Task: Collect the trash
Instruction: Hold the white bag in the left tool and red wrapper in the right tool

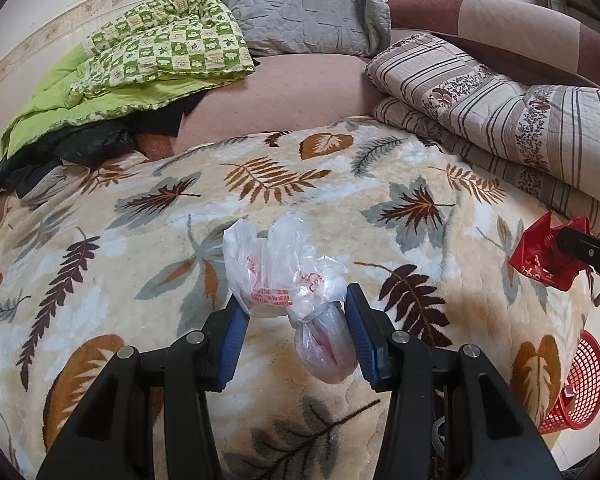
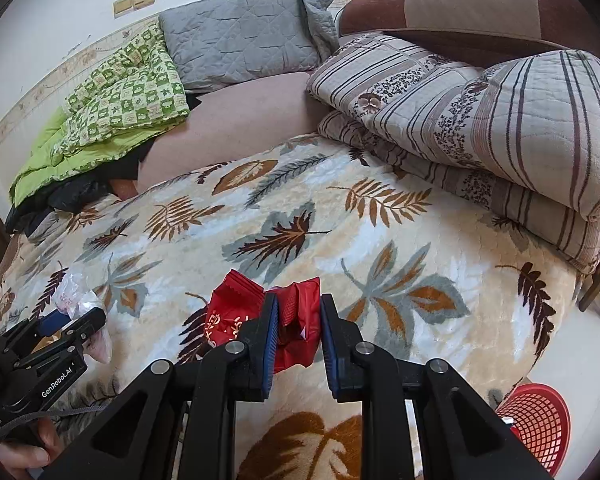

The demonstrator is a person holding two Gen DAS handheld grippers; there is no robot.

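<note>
Left wrist view: the left gripper (image 1: 298,334) has its blue pads (image 1: 362,332) partly apart with a knotted clear bag (image 1: 288,276) between them. The right pad lies against the bag's twisted lower lobe and the left pad against its white bulk, so it reads as a loose pinch on the bag, held just above the leaf blanket (image 1: 180,216).

Right wrist view: the right gripper (image 2: 299,330) has its pads (image 2: 271,344) much closer together, clamped on a crumpled red wrapper (image 2: 300,316). Most of the wrapper sticks out ahead and to the left of the fingers; only a fold is caught.

Risks, as I judge them: the clear bag is slick and soft, and the grip sits on thin film beside the knot, so a swing toward the bin could let it slide out. The wrapper is held by one crease, which could pull free or tear.

Outward from the fingers, the blanket covers the bed, with a green quilt (image 1: 160,52) and a striped quilt (image 2: 480,120) folded at the far side. The red basket (image 2: 540,424) stands on the floor at the right, beyond the bed's edge and well apart from both grippers; the carry must clear that edge.
</note>
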